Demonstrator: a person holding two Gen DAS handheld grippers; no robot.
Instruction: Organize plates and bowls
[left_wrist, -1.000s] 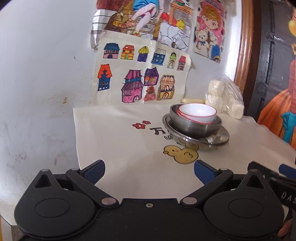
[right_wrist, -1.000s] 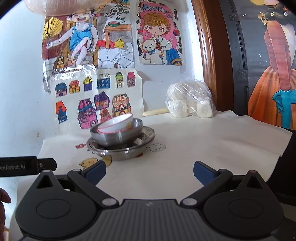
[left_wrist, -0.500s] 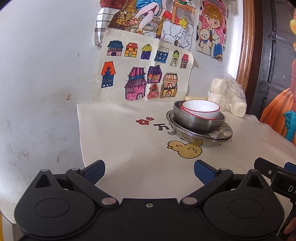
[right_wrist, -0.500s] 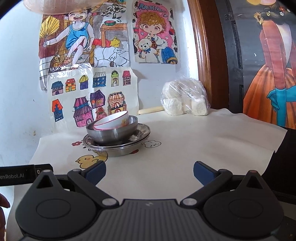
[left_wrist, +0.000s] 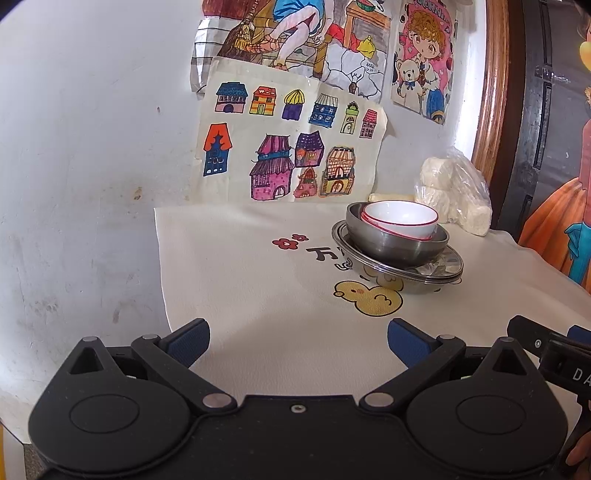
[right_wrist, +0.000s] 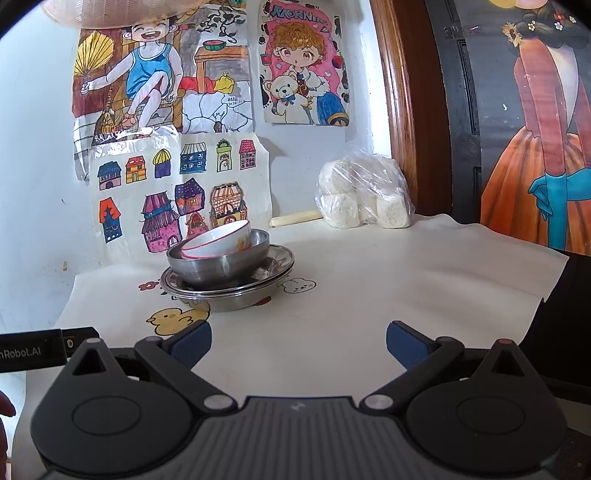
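- A stack of dishes sits toward the back of a table covered by a cream cloth (right_wrist: 369, 295) printed with cartoon ducks, near the wall.
- Steel plates (right_wrist: 229, 291) form the base; a steel bowl (right_wrist: 218, 262) rests in them, and a white bowl with a red rim (right_wrist: 221, 240) leans tilted inside that. Nesting by size looks finished, apart from the tilt.
- A clear bag of white rolls (right_wrist: 364, 194) lies at the back edge, well apart from the stack.
- The left gripper (left_wrist: 297, 341) hovers low over the cloth near the front edge, level, jaws spread wide, holding nothing.
- The right gripper (right_wrist: 299, 343) hovers beside it, likewise level, wide apart and empty, pointing toward the stack.
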